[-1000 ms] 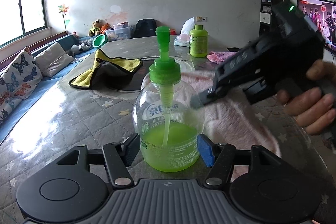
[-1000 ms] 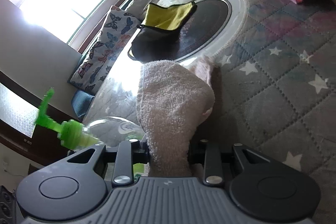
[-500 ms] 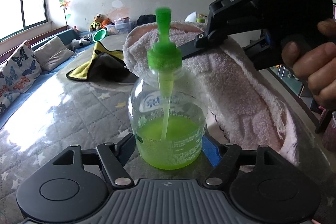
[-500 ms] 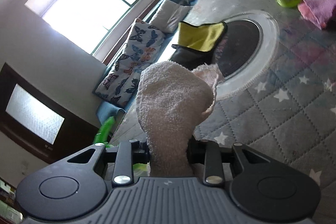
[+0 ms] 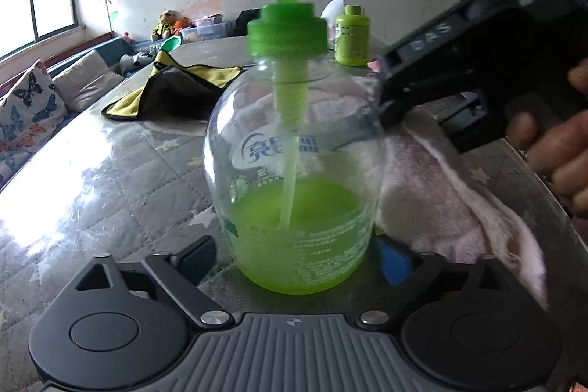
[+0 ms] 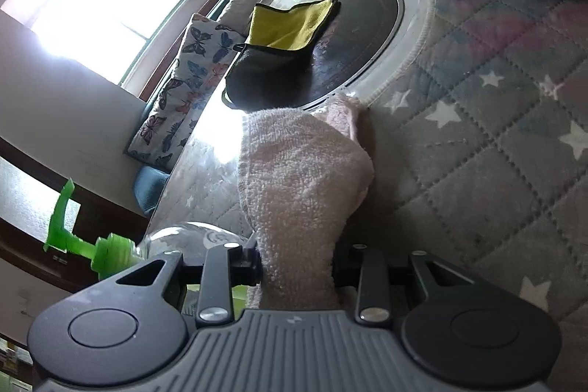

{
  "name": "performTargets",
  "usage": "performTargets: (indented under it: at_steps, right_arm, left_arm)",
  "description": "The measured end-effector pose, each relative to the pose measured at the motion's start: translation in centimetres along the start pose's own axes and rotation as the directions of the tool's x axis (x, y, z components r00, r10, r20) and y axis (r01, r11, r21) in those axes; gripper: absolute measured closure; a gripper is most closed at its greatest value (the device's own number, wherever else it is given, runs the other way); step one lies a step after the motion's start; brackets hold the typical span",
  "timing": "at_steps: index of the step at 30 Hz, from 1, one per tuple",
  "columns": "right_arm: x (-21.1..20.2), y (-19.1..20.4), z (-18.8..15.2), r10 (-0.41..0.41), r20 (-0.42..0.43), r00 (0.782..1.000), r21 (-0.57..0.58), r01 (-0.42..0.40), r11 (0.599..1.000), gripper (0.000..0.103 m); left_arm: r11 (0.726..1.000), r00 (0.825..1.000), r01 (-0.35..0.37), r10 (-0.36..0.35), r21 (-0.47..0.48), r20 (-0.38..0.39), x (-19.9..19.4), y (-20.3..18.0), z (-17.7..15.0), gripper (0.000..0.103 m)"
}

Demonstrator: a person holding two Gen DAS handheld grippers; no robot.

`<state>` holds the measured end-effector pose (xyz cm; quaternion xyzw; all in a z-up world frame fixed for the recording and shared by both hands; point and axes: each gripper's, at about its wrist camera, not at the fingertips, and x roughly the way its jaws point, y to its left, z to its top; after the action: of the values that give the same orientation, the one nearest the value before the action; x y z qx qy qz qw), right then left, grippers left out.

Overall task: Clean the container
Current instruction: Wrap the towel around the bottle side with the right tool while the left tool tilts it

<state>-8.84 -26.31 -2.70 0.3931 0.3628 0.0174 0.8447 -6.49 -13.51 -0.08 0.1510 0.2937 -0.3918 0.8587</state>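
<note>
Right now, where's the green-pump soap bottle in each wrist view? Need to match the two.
Left wrist: soap bottle fills the centre, upright on the table, between the open left tongs.
Right wrist: only its clear shoulder and green pump show at lower left, tipped sideways by the camera's roll, beside the pink towel.
Shared landmark: the yellow-and-black cloth.

Black left gripper [image 5: 294, 254], ribbed grey base, silver screws, blue pad.
</note>
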Motion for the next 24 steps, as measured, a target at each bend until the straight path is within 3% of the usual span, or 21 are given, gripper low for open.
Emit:
performTargets:
  at_steps: [6,14,20,24]
  right_arm:
    - [-1.5,1.1,0.1,0.008,0.017,1.000,-0.010,-0.008,1.000,0.071]
    - [-4.4,4.9,1.8,0.121,0.074,0.990,-0.075,-0.115,0.990,0.071]
    - [-2.3,5.0,3.0,0.166,0.048,0.985,-0.019,-0.166,0.986,0.071]
    - [-0.9,3.5,3.1,0.145,0.043,0.989,0.027,-0.146,0.989,0.071]
  left_arm:
    - [1.000,1.000,0.005,-0.006,-0.022,-0.014,0.1,0.2,0.0,0.000]
    - [1.000,1.000,0.001,-0.001,-0.026,-0.014,0.1,0.1,-0.1,0.000]
    - [0.999,1.000,-0.004,0.004,-0.037,-0.013,0.0,0.0,-0.1,0.000]
    - [0.999,1.000,-0.005,0.005,-0.036,-0.014,0.0,-0.1,0.0,0.000]
